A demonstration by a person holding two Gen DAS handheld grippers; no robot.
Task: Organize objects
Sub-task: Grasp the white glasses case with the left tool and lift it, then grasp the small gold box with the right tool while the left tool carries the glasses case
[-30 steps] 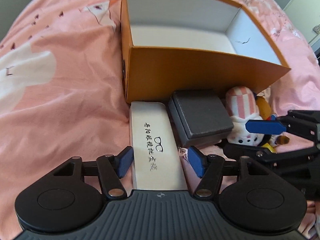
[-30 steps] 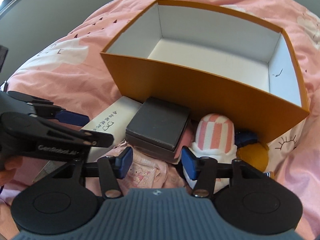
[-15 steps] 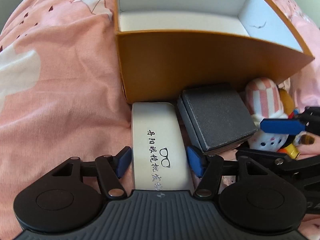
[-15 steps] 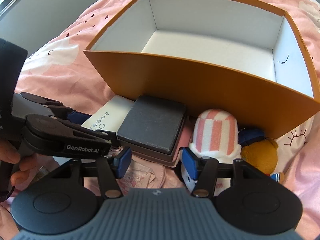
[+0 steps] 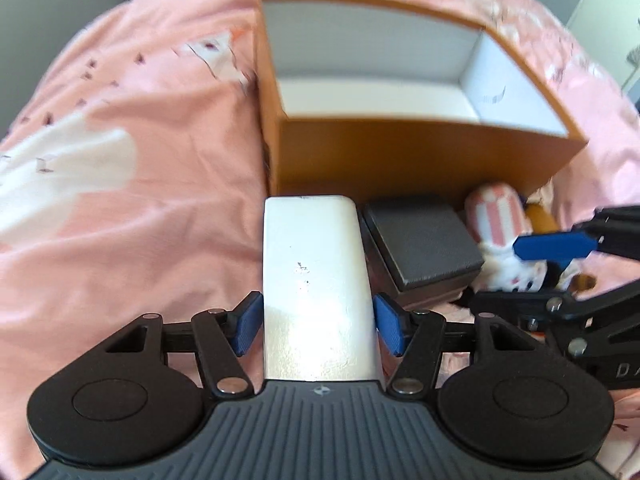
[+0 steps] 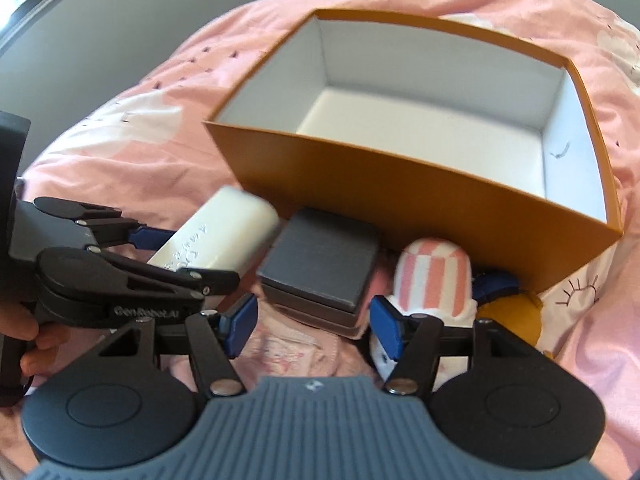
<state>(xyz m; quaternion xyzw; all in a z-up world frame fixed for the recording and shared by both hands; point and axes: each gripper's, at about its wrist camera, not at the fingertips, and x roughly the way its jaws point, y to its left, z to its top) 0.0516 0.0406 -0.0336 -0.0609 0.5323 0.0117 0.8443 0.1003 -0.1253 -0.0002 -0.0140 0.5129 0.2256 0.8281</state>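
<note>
1. Gripping long white glossy glasses case (image 5: 318, 280) between left gripper (image 5: 318, 322) pads, lifted beside orange cardboard box (image 5: 400, 152).
2. Right gripper (image 6: 313, 326): jaws apart, empty, over grey square box (image 6: 320, 260).
3. Next, probably: carrying case over box rim, releasing inside.

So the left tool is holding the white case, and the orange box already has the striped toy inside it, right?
Not quite. The left tool does hold the white glasses case, but the orange box has nothing inside. The right wrist view shows the striped plush toy lying outside it, against the front wall.
</note>
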